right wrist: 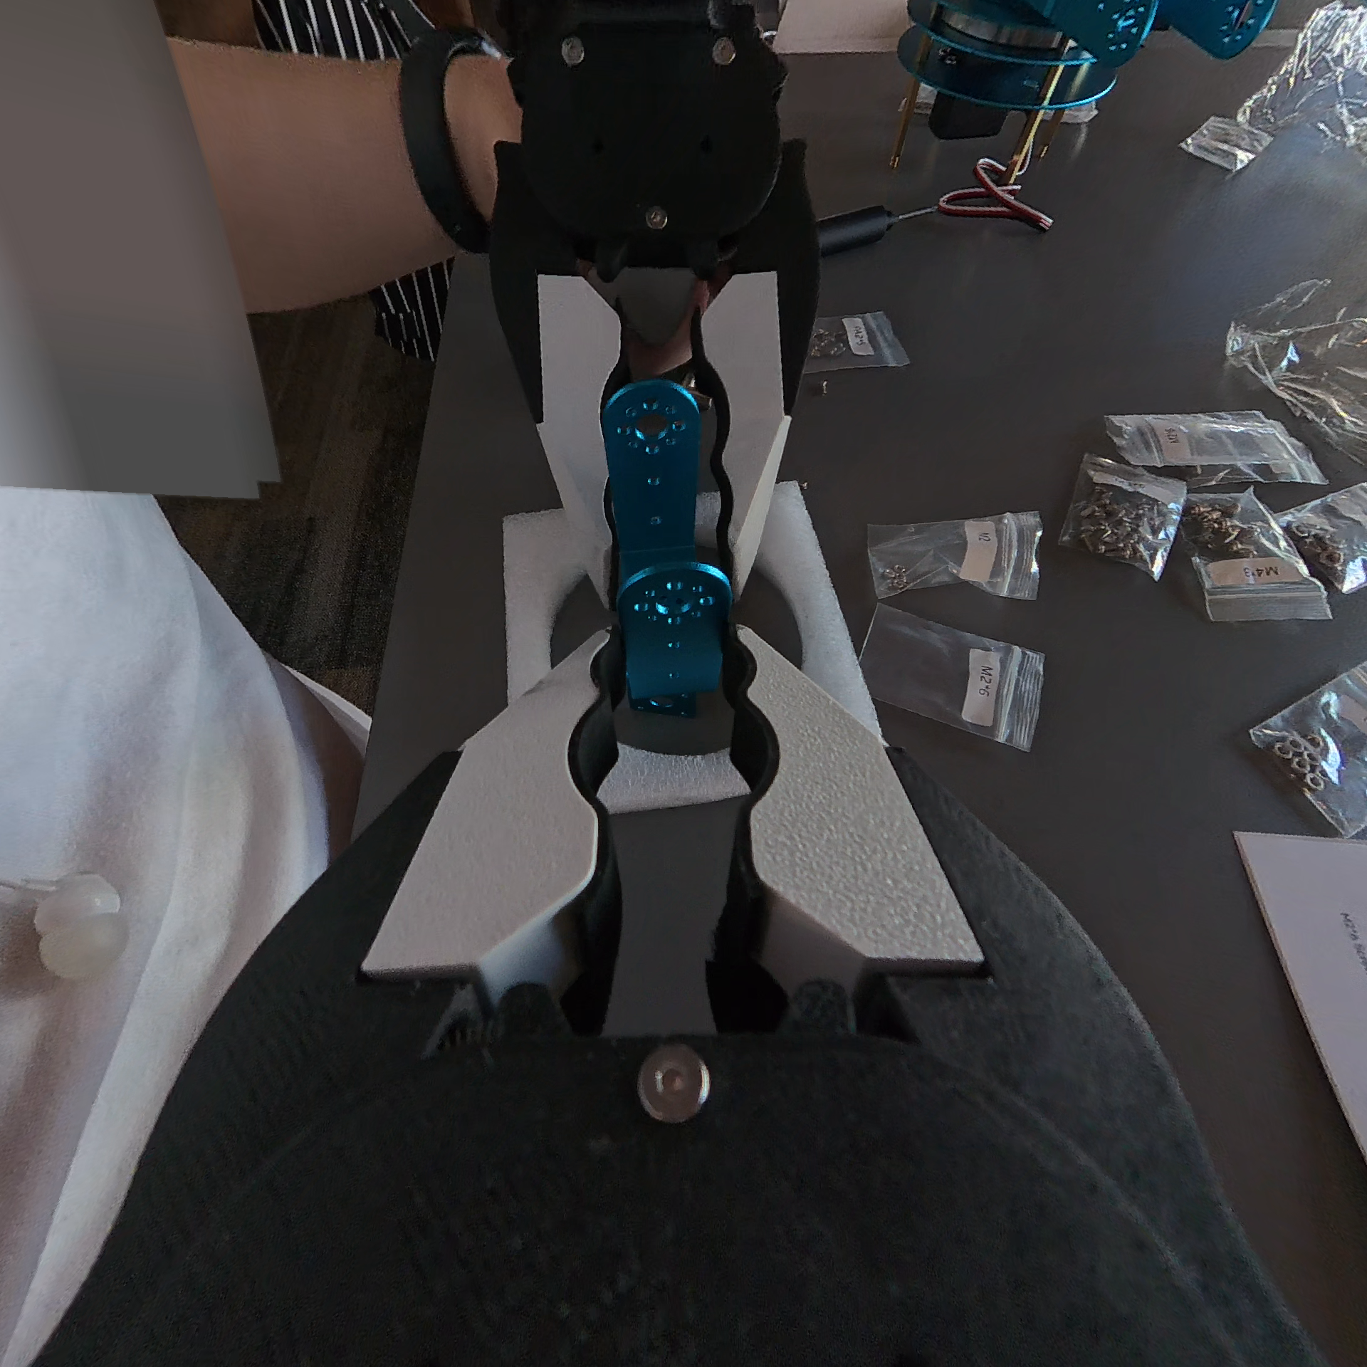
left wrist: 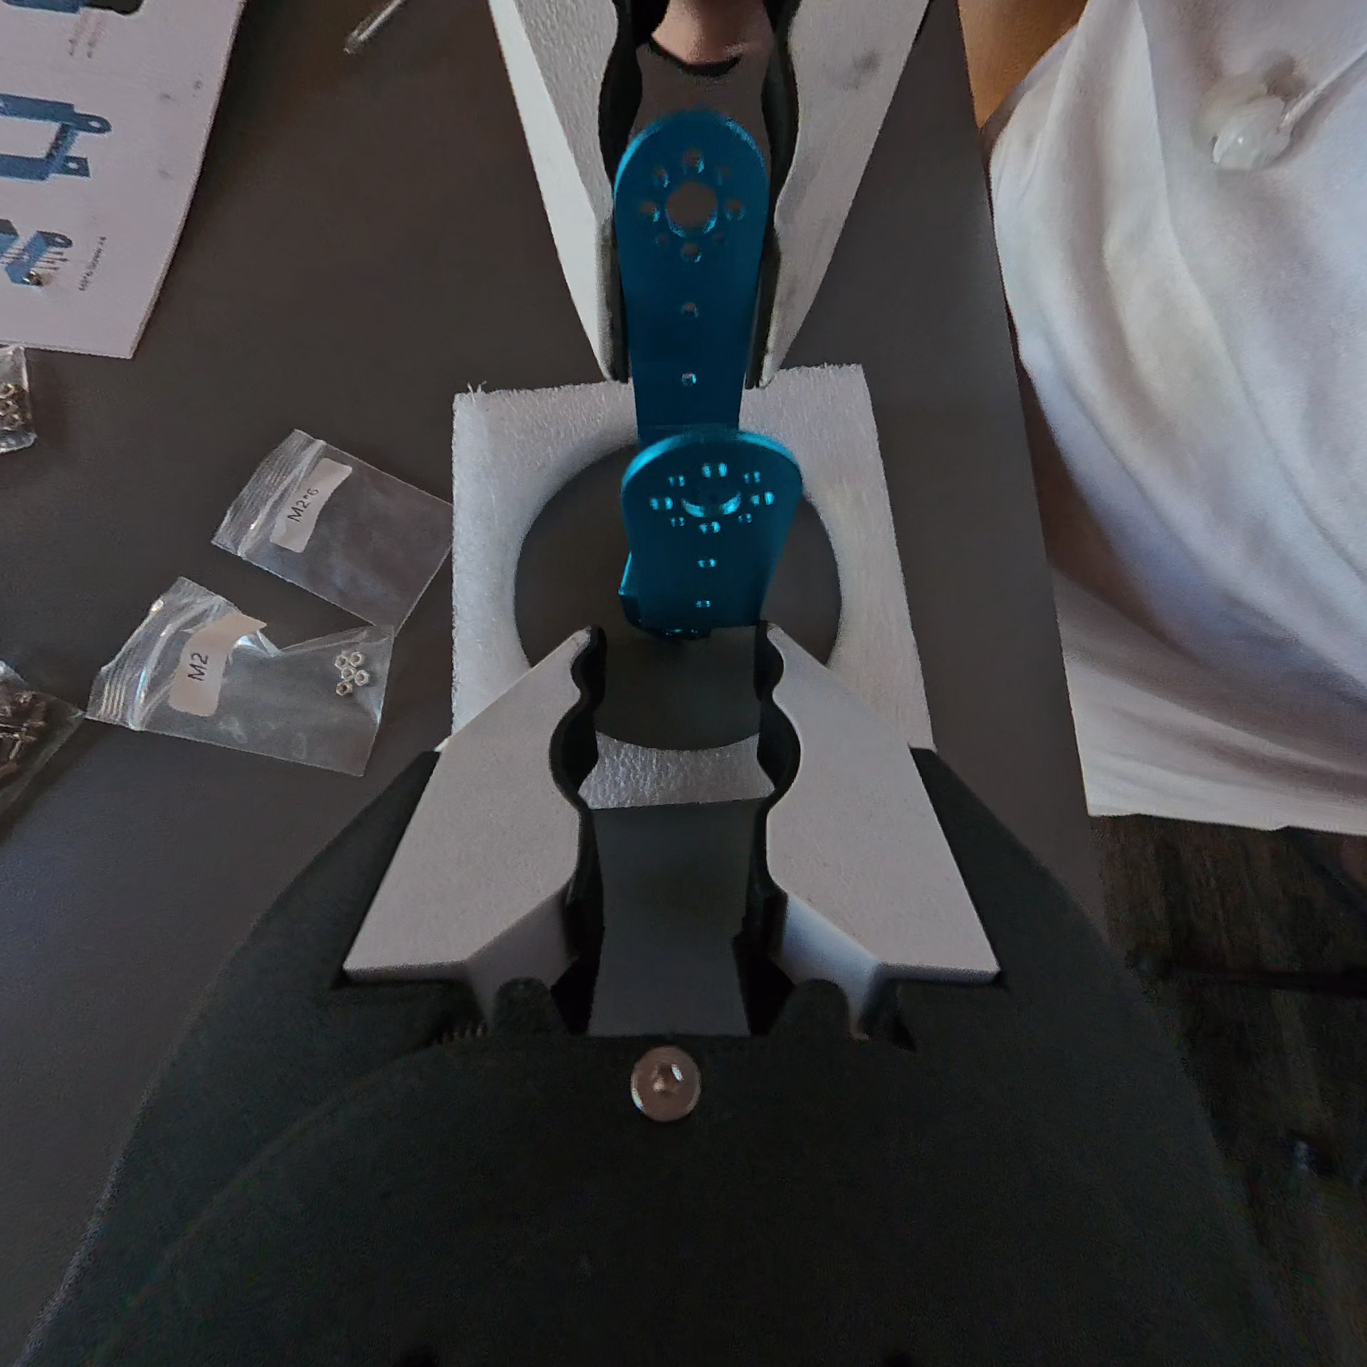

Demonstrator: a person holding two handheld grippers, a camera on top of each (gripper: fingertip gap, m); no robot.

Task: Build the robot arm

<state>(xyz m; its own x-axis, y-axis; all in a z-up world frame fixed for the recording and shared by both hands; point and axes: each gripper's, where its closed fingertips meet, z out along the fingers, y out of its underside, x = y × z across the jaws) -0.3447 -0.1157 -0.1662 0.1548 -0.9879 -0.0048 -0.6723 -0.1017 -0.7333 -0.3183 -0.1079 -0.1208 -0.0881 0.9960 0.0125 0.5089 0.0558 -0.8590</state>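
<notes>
Bracket [left wrist: 688, 296], gripped by right tool [right wrist: 673, 636], points lengthwise toward left tool [left wrist: 680, 636].

Hidden, cropped and unclear parts around the two grippers

A grey blur patch [right wrist: 126, 237] is covering the upper left of the right wrist view; the blue assembly [right wrist: 1035, 44] is running off its top edge, and the white card [right wrist: 1317, 962] off its right edge. In the left wrist view, the printed sheet [left wrist: 96, 148] is being cropped at the left, and the small bags' [left wrist: 15, 399] contents are staying too small to identify.
</notes>
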